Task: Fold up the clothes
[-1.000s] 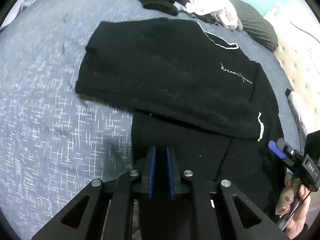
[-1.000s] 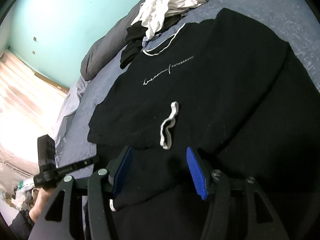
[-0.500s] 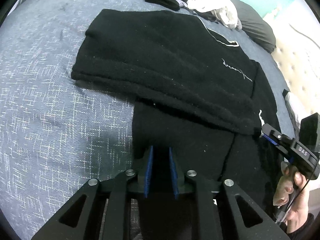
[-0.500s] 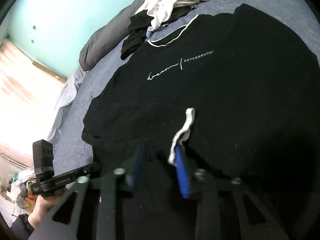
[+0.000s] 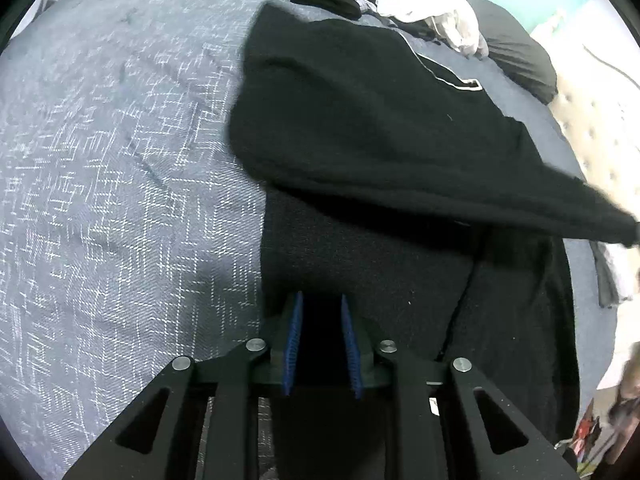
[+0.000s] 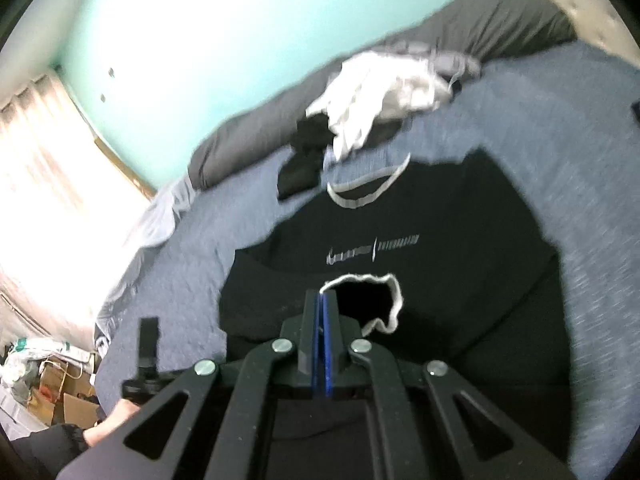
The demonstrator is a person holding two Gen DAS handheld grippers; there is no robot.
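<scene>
Left claw [image 5: 320, 320]: nearest item in the left wrist view, blue pads a little apart, black fabric lying between them; whether they pinch it cannot be told. Right claw [image 6: 323, 308]: pads pressed together on the white-trimmed cuff [image 6: 394, 304] of a sleeve, the cuff lifted and hanging open as a loop beside the pads. Black sweatshirt [image 6: 420, 216]: spread on the bed [image 5: 120, 140], which has a blue-grey woven cover; long axis runs away from the right wrist camera, white-edged collar [image 6: 368, 192] at the far end, hem toward the claws, a line of pale chest lettering across it below the collar. In the left wrist view one fold of the garment is raised and drawn taut toward the right edge of the frame, over the flat lower layer. Beyond the collar: a small black garment [image 6: 308, 152] and a crumpled white garment [image 6: 384, 92], touching each other. Farther: a dark grey duvet [image 6: 480, 24] bunched along the bed's far edge. Farthest: a turquoise wall [image 6: 240, 40]. Lower left of the right wrist view: the person's other hand [image 6: 116, 420] on the left claw's handle, blurred.
</scene>
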